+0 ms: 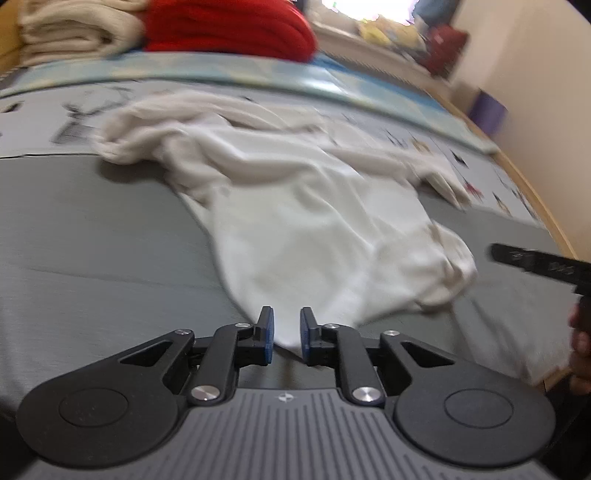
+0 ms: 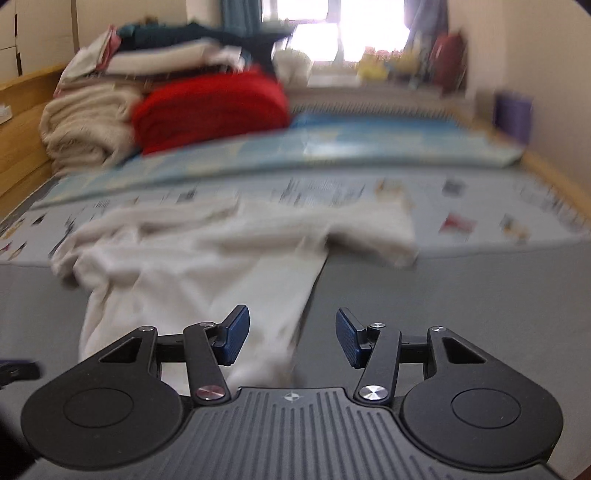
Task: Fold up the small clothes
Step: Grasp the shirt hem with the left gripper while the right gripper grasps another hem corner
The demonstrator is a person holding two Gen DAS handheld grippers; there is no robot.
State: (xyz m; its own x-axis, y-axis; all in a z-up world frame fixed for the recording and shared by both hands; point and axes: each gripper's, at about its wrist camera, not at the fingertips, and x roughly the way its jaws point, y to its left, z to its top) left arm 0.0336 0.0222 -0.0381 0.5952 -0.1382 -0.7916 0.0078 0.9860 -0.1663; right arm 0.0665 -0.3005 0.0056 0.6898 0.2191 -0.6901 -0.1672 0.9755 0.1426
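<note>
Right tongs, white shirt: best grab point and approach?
Take the shirt's near right hem corner, coming in low from the near edge. It lies loose on the grey bedding between the open right tongs; the left tongs pinch the other corner.

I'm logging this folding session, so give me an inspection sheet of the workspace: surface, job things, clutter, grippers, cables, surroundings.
Surface: grey bed cover, with a printed sheet farther back.
Job's things: one white garment, crumpled and unfolded, spread across the grey cover.
Clutter: red folded fabric and cream folded blanket stacked at the far end, with more clothes piled on top.
Grippers: left gripper pinches a corner of the garment; right gripper is open above the garment's near edge.
Cables: nothing seen.
Surroundings: bright window, wooden bed frame, purple container by the wall.
</note>
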